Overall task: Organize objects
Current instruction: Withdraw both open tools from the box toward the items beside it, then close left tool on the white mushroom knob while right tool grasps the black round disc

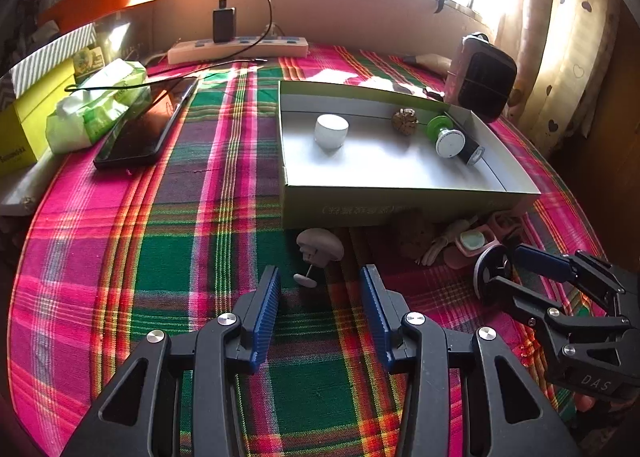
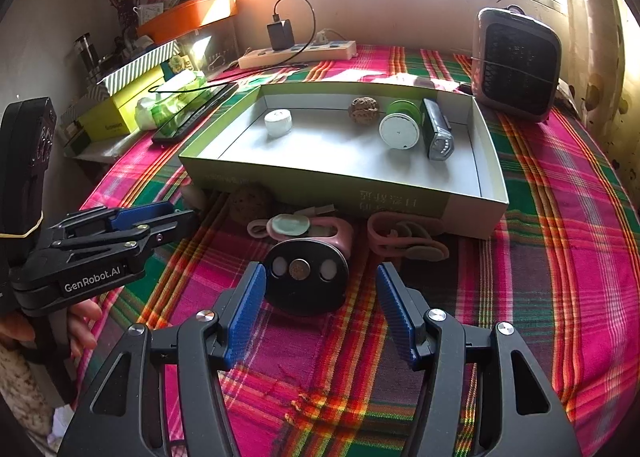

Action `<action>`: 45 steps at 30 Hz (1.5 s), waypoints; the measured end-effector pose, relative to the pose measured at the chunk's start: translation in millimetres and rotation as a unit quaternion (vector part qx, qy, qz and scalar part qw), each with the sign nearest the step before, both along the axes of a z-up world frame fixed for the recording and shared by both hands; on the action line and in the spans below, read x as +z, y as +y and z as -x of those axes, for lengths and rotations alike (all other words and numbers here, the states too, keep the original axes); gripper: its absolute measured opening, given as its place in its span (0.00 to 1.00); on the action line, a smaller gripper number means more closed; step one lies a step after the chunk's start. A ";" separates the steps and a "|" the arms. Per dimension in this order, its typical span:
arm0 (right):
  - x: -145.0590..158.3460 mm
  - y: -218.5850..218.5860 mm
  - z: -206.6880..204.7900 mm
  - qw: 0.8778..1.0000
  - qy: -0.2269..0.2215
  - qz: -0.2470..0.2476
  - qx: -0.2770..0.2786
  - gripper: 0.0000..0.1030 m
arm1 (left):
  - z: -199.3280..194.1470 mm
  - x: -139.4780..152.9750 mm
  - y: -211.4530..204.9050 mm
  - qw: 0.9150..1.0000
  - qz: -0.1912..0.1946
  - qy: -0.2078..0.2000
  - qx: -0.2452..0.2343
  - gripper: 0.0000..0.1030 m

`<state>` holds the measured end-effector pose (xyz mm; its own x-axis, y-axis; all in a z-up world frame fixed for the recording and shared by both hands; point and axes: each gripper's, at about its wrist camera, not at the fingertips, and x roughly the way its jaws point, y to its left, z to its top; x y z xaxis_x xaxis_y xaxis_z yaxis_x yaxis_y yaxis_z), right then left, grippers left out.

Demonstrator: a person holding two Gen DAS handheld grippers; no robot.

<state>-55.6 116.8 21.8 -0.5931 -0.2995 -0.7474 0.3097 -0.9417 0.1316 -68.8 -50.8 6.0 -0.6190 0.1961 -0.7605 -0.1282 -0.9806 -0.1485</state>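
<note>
Left wrist view: the left gripper (image 1: 320, 297) stands with its blue pads parted and nothing between them, pointing down at a small grey mushroom-shaped piece (image 1: 320, 249) that lies on the plaid cloth (image 1: 160, 249) just beyond the fingertips, with a little stemmed disc (image 1: 306, 279) touching or just beside it. Seen from the right wrist, the right gripper (image 2: 320, 297) is likewise spread and empty, its pads flanking but not pressing a dark oval case (image 2: 306, 281) with three round insets. Past both grippers lies a loose row of small things against the near wall of the open box (image 2: 472, 213): a brown nut (image 2: 250, 203), a pink holder with a pale green lid (image 2: 304, 229) and a pink strap (image 2: 404, 241). Inside the box a white cup (image 1: 331, 131), a second nut (image 1: 405, 121), a green-and-white spool (image 1: 444, 135) and a dark torch-like thing (image 2: 438, 133) already rest.

Judged from this, both hands are lining up pickups for the box. Each would do well to sink until the pads bracket its target squarely before closing. The mushroom piece looks top-heavy and may roll, so a centred grip on its cap seems safest. The oval case is wide and smooth, so gripping across its narrower span should hold better.
</note>
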 end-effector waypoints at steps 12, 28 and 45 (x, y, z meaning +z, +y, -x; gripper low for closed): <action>-4.4 -1.4 6.5 1.000 -0.012 -0.006 -0.012 0.57 | 13.8 -0.1 6.7 1.000 0.008 -0.001 -0.004 0.38; -3.7 -0.7 0.9 1.000 -0.007 -0.018 -0.020 0.43 | 15.8 -1.5 -0.7 1.000 0.003 0.004 0.018 0.23; -3.2 1.8 -0.3 1.000 -0.007 -0.009 -0.023 0.31 | 10.1 -1.6 0.5 1.000 0.003 0.004 0.019 0.22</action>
<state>-55.2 118.6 18.6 -0.5955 -0.2583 -0.7607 0.2634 -0.9573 0.1190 -79.0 -50.4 4.4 -0.6325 0.1686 -0.7560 -0.0927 -0.9855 -0.1423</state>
